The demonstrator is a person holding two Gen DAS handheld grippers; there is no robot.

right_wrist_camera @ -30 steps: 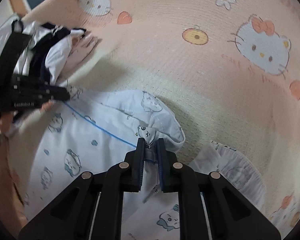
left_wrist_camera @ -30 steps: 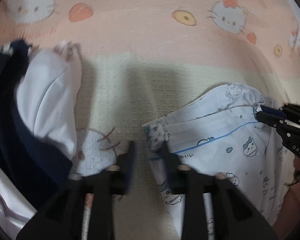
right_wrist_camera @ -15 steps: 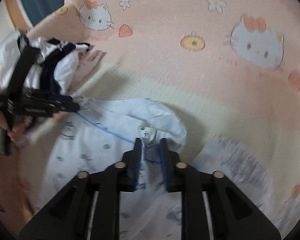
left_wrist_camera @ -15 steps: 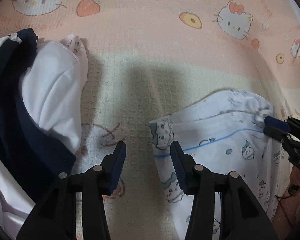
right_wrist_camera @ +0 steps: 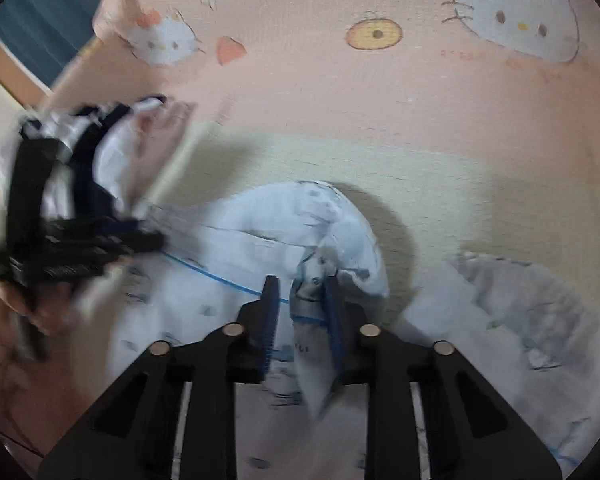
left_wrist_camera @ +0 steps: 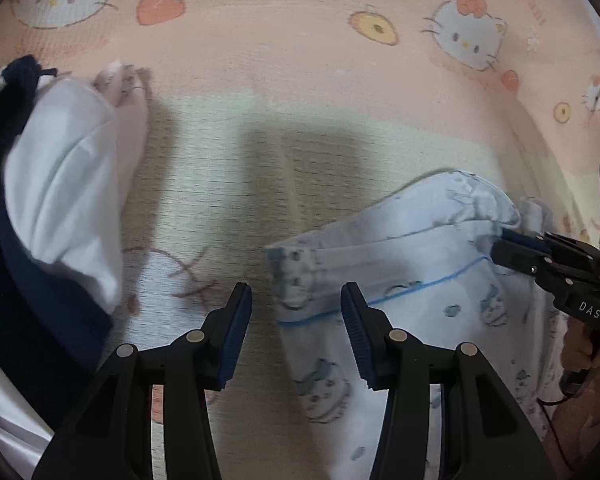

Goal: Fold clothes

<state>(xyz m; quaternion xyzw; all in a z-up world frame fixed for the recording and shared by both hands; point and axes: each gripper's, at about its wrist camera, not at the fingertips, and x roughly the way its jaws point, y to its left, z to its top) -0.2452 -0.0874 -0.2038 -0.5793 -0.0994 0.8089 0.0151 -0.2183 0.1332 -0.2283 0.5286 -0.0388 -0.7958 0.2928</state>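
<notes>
Left gripper [left_wrist_camera: 296,320]: jaws stand wide, nothing pressed between them; the near-left corner of the pale blue printed garment [left_wrist_camera: 420,280] lies just under the gap, closer to the right finger.

Right gripper [right_wrist_camera: 302,312]: jaws narrow and closing, a bunched fold of the same garment [right_wrist_camera: 260,248] standing between the blue pads [right_wrist_camera: 332,312]; the fold touches the right pad, with a gap showing at the left one. View blurred.

Garment lies spread on a pink and cream cartoon-cat blanket [left_wrist_camera: 300,80], blue piping across it. To the left, a heap of white and navy clothes [left_wrist_camera: 52,208]. Another pale printed piece [right_wrist_camera: 520,304] lies right of the garment.
</notes>
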